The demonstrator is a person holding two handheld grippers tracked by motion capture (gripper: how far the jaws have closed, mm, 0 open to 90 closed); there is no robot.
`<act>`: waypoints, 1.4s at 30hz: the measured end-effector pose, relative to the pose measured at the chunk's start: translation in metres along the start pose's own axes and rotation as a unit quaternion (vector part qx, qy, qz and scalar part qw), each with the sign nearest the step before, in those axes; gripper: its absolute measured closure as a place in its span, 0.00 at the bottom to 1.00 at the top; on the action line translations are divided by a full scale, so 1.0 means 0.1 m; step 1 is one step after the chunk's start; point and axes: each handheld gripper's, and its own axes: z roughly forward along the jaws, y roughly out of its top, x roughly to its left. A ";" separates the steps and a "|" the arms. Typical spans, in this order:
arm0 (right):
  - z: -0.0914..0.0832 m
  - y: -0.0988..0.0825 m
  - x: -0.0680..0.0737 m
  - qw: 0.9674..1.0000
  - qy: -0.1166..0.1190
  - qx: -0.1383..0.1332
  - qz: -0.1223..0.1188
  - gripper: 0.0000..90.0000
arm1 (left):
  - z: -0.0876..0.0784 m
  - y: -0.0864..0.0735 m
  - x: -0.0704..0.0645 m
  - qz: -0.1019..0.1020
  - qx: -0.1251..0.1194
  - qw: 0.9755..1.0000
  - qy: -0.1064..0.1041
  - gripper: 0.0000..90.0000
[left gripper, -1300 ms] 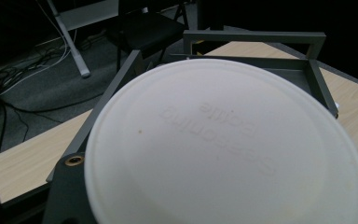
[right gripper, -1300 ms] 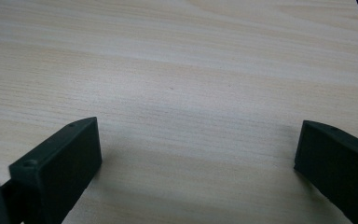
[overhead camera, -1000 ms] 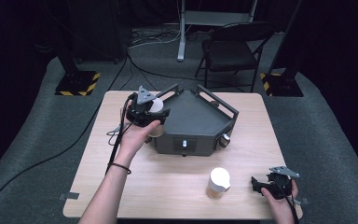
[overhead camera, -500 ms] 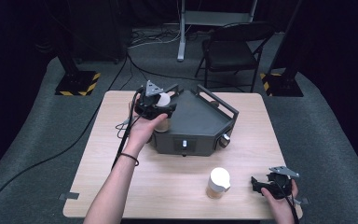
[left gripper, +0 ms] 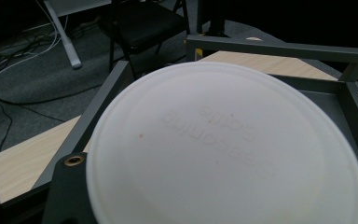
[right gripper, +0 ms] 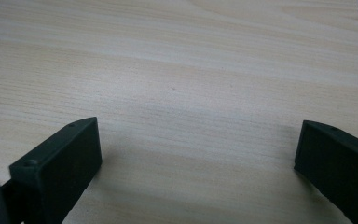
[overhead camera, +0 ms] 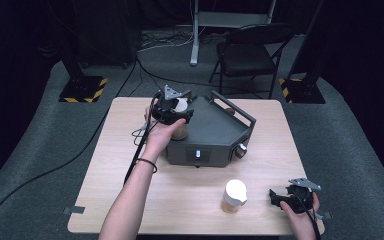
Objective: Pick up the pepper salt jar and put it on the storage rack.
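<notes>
Grey carpet [overhead camera: 25, 150] under a pale wooden table [overhead camera: 110, 165]; behind it a black folding chair [overhead camera: 247, 52], cables [overhead camera: 165, 40], 2 hazard-striped stand bases [overhead camera: 82, 89]; dark walls.

A white round lid [left gripper: 223, 149] is sitting right in front of the left gripper's camera, so close that its faint raised lettering is reading upside down across the middle. Beyond it, the dark grey frame [left gripper: 279, 49] of a machine is running across, with one bar slanting away on each side. A brass-coloured screw hole [left gripper: 74, 160] is showing just beside the lid's lower left edge. Past the frame, a light wooden table [left gripper: 23, 154] is stretching away, with a black chair [left gripper: 144, 23] standing farther off on grey carpet.
</notes>
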 end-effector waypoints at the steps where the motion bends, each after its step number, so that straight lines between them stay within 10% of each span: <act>1: 0.00 0.00 0.00 1.000 0.000 0.000 0.000 0.00 | 0.01 0.00 0.00 -0.001 0.002 1.000 0.000 0.39; 13: 0.00 0.00 0.00 1.000 0.000 0.000 0.000 0.00 | 0.03 -0.01 0.08 -0.016 0.007 1.000 -0.008 0.38; 22: 0.00 0.00 0.00 1.000 0.000 0.000 0.000 0.00 | 0.00 0.01 0.05 -0.015 0.023 1.000 -0.002 0.19; 42: 0.00 0.00 0.00 1.000 -0.001 0.000 0.000 0.00 | -0.57 -0.43 0.11 -0.003 0.006 1.000 -0.003 0.11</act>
